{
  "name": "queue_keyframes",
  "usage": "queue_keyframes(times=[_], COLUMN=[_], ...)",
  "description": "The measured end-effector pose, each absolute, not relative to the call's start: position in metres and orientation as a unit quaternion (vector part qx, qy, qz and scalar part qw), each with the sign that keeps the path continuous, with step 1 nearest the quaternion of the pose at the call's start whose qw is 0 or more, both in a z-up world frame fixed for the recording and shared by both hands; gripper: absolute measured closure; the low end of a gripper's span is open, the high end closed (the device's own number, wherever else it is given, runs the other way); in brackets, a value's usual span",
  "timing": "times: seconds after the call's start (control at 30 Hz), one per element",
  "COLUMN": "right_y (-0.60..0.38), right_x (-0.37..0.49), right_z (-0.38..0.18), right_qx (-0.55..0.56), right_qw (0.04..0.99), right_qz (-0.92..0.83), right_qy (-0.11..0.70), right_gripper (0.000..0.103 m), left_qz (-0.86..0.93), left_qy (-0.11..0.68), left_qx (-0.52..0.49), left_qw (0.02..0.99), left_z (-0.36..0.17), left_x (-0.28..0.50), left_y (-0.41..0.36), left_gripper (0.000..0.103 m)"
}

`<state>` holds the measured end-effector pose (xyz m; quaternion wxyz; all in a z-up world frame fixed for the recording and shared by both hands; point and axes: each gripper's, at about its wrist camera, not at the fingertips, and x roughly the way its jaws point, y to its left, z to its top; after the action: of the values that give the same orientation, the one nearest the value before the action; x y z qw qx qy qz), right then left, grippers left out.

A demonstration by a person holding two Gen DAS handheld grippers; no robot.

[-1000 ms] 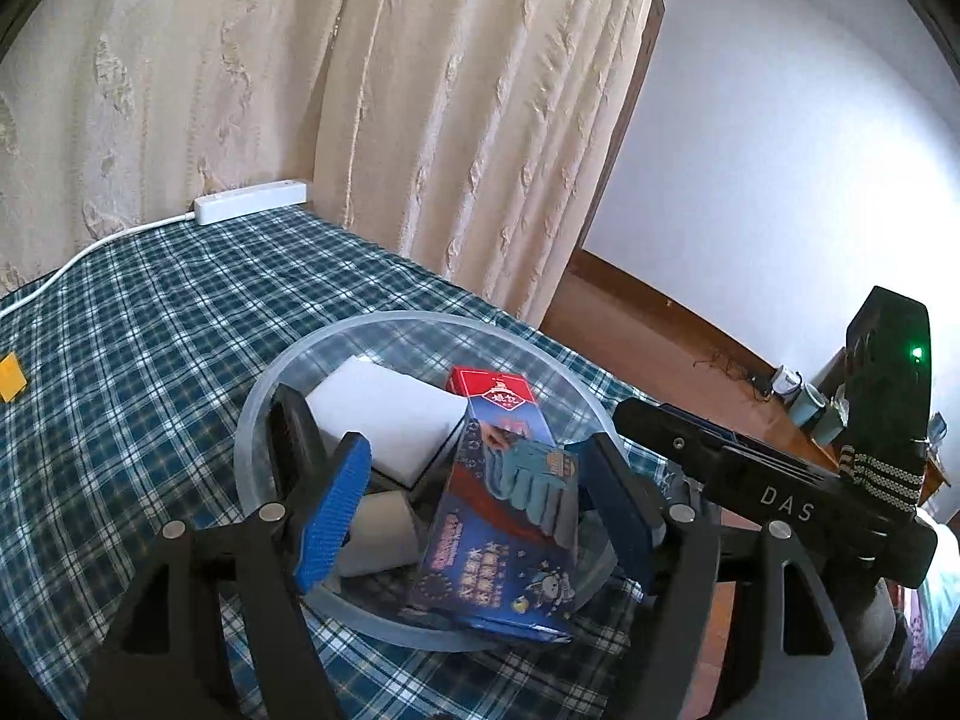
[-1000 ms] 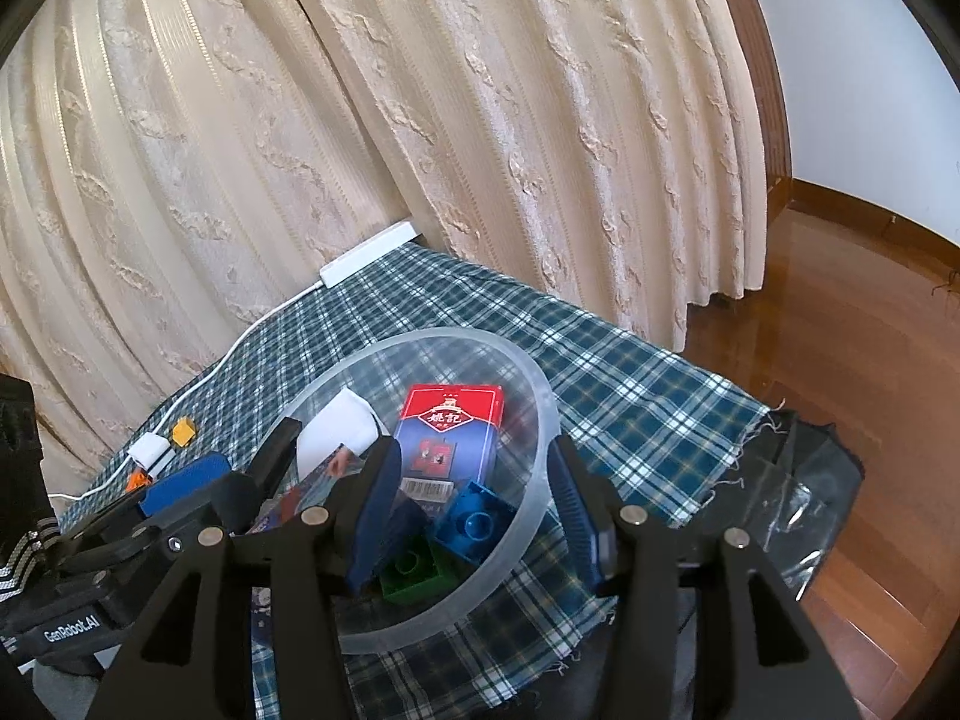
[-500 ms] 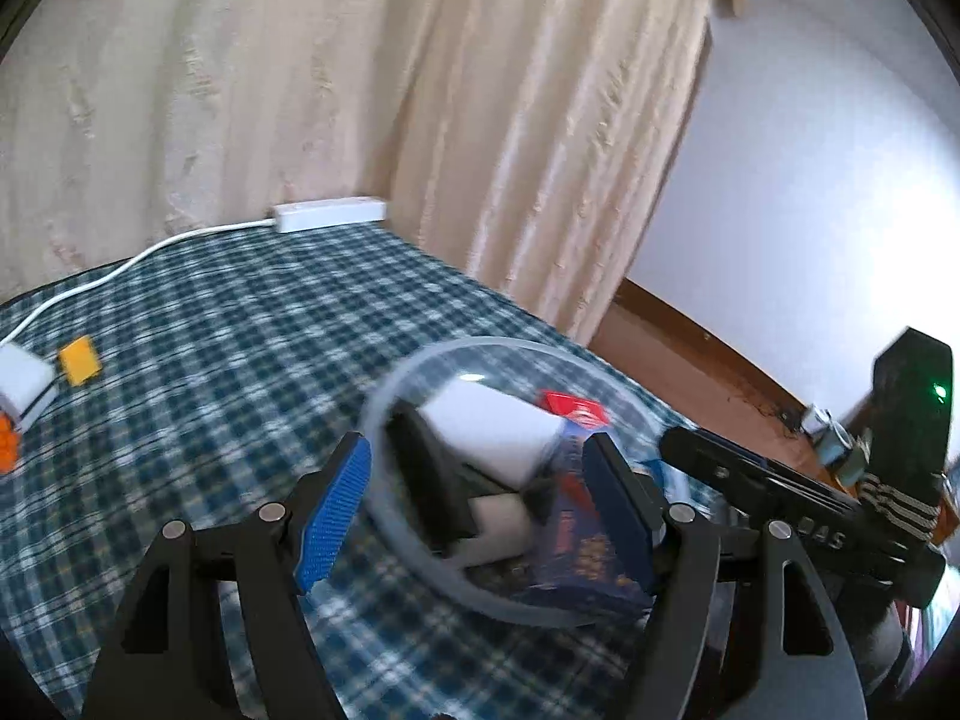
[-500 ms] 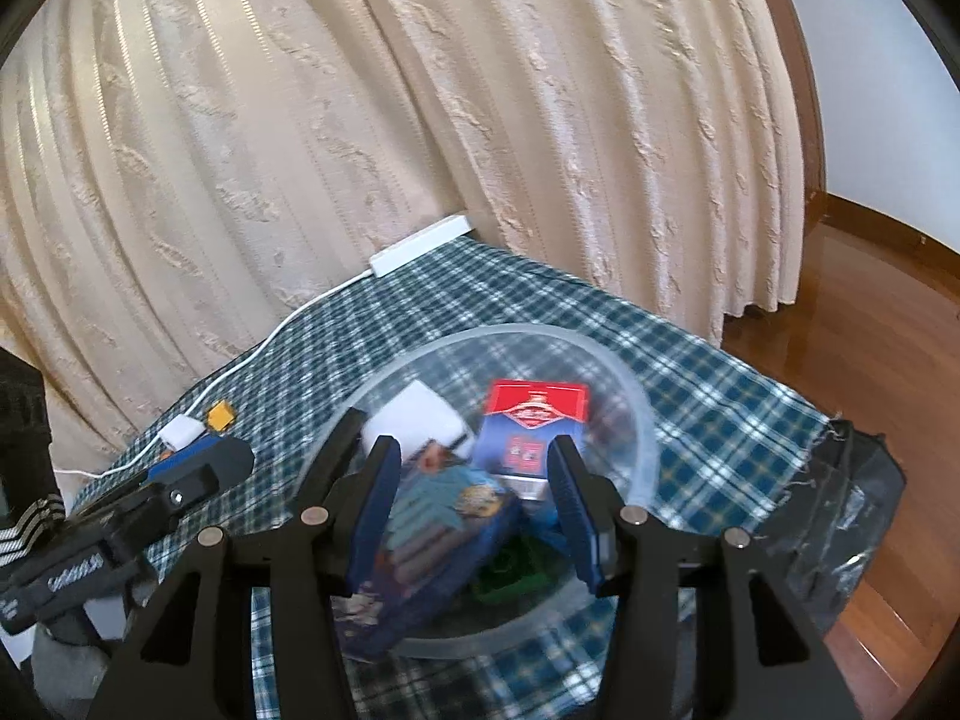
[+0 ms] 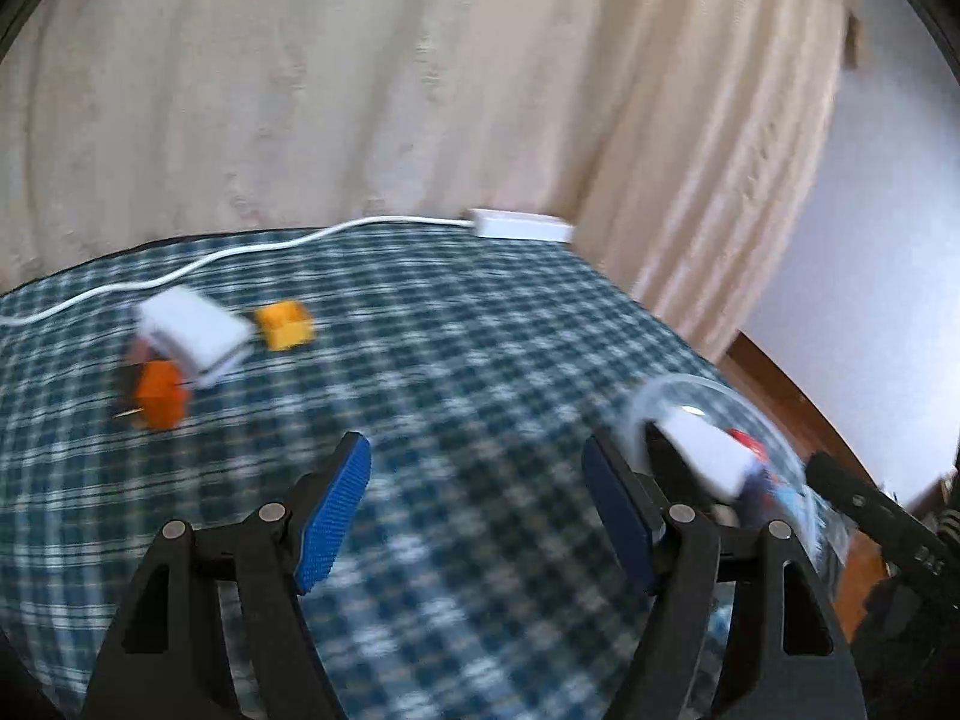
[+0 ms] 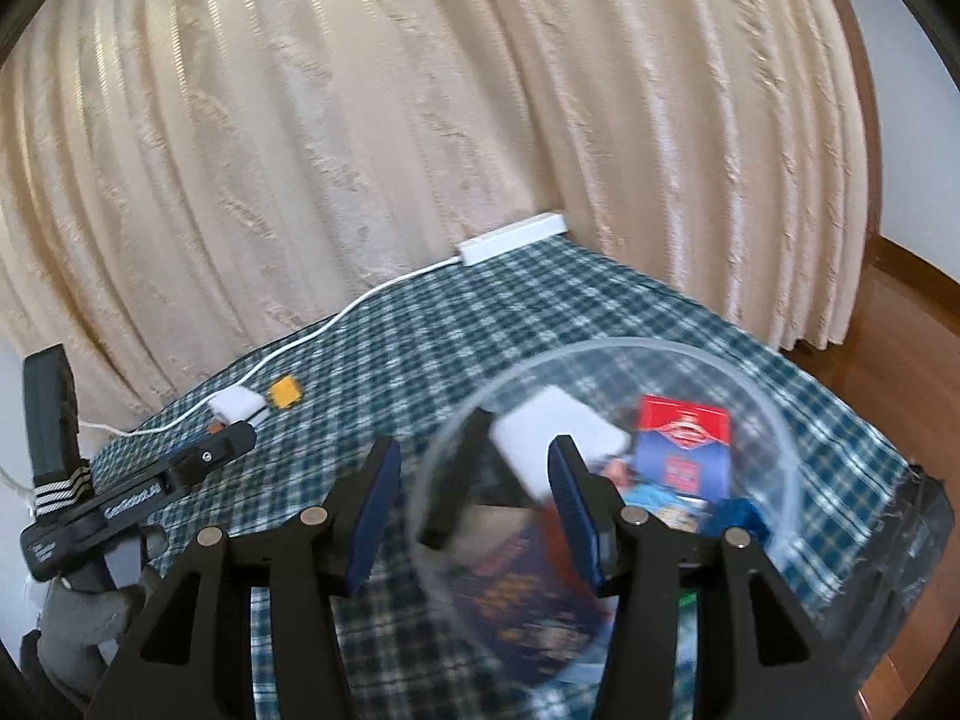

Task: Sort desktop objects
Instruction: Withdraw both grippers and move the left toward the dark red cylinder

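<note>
desktop objects are already partly gathered in the clear bowl (image 6: 606, 474), which stands near the corner of the plaid tablecloth (image 6: 540, 300) closest to the wooden floor. inside the bowl i see a white box (image 6: 558, 426), a red card box (image 6: 684, 450), a dark printed packet (image 6: 522, 594) and a blue brick (image 6: 738, 516). i judge they lie there because the bowl is the place for collecting.

away from the bowl, toward the curtain, three things remain on the cloth: a white adapter (image 5: 192, 336), a yellow block (image 5: 283, 324) just beside it, and an orange block (image 5: 159, 393) touching or almost touching the adapter; the blur hides which. a white power strip (image 5: 519, 225) lies at the cloth's edge by the curtain, its cable running past the adapter.

the left gripper (image 5: 477, 516) is released, holds nothing, and points at the bare cloth between the bowl and these three pieces. the right gripper (image 6: 474, 516) is also released and empty, hanging over the bowl's rim on the side facing the adapter.

open cloth between bowl and the small pieces gives good room for the left gripper. the bowl sits close to the table edge, so a push on its rim could be risky, i think.
</note>
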<state>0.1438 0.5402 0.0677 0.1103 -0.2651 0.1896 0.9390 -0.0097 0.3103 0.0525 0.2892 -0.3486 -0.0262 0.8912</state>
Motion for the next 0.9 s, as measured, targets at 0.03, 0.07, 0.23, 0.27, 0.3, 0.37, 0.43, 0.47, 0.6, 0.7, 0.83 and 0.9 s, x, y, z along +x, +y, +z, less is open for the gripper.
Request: queue_keyframes(times=[0.03, 0.07, 0.23, 0.27, 0.3, 0.37, 0.43, 0.47, 0.6, 0.7, 0.83, 0.9], right_y=[0.535, 0.53, 0.501, 0.495, 0.487, 0.473, 0.462, 0.457, 0.437, 0.423, 0.413, 0.409], right_x=[0.14, 0.136, 0.113, 0.108, 0.101, 0.09, 0.08, 0.075, 0.057, 0.045, 0.034, 0.028], right_z=[0.069, 0.071, 0.077, 0.078, 0.078, 0.078, 0.077, 0.076, 0.068, 0.061, 0.054, 0.051], right_qx=[-0.265, -0.265, -0.267, -0.269, -0.273, -0.278, -0.285, -0.289, -0.308, -0.319, -0.331, -0.337], right_qw=[0.105, 0.1, 0.066, 0.059, 0.049, 0.031, 0.017, 0.009, -0.015, -0.027, -0.037, -0.041], right_qz=[0.94, 0.941, 0.946, 0.946, 0.947, 0.947, 0.946, 0.945, 0.94, 0.937, 0.933, 0.931], right_qy=[0.187, 0.184, 0.171, 0.168, 0.164, 0.157, 0.153, 0.152, 0.147, 0.141, 0.136, 0.135], right_gripper=[0.046, 0.044, 0.041, 0.041, 0.041, 0.041, 0.041, 0.041, 0.04, 0.04, 0.04, 0.04], left_qz=[0.895, 0.897, 0.913, 0.915, 0.916, 0.919, 0.921, 0.922, 0.922, 0.918, 0.913, 0.911], left_qy=[-0.032, -0.035, -0.033, -0.036, -0.041, -0.049, -0.051, -0.052, -0.044, -0.044, -0.045, -0.042], left_qx=[-0.35, -0.35, -0.349, -0.35, -0.352, -0.353, -0.354, -0.355, -0.365, -0.376, -0.391, -0.395], left_qw=[0.276, 0.266, 0.207, 0.199, 0.189, 0.169, 0.151, 0.145, 0.125, 0.116, 0.108, 0.105], left_z=[0.051, 0.051, 0.045, 0.044, 0.043, 0.041, 0.039, 0.038, 0.03, 0.021, 0.01, 0.008], left_x=[-0.017, -0.023, -0.049, -0.054, -0.06, -0.073, -0.083, -0.088, -0.108, -0.122, -0.139, -0.146], left_y=[0.299, 0.29, 0.243, 0.235, 0.226, 0.207, 0.194, 0.189, 0.177, 0.172, 0.169, 0.169], left_gripper=[0.027, 0.027, 0.027, 0.027, 0.027, 0.027, 0.027, 0.027, 0.027, 0.027, 0.027, 0.027])
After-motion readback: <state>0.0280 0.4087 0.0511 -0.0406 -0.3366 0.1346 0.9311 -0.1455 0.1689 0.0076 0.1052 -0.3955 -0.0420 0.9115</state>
